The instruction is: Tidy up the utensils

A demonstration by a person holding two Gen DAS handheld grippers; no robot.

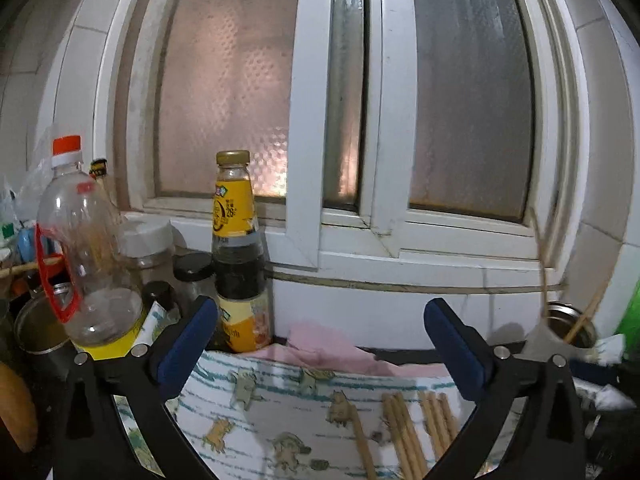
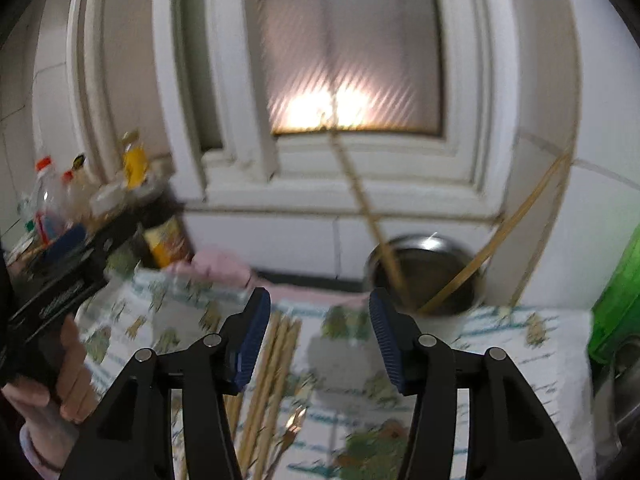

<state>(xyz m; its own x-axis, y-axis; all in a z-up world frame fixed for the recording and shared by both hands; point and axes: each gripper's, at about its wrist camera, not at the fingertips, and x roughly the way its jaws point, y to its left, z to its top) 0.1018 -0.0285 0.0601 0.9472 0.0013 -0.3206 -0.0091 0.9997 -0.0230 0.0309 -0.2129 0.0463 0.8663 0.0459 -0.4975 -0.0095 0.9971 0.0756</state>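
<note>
Claws first: we see the left claw (image 1: 320, 340) spread to its widest and holding nothing, the right claw (image 2: 320, 334) about half open, also holding nothing. Below both lie loose chopsticks (image 1: 404, 432) on a printed cloth (image 1: 256, 400); we count about seven, blur permitting. Ahead-right of the right claw, a steel cup (image 2: 424, 272) holds two chopsticks, shown clearly only there. Only the left view resolves the sauce bottle (image 1: 236, 252) and clear bottle (image 1: 84, 248) ahead-left. Only the right view shows a hand (image 2: 60, 380).

Readable only: "28" on the yellow label of the dark sauce bottle (image 1: 236, 216); other print there, and on the lower jar, too blurred.
</note>
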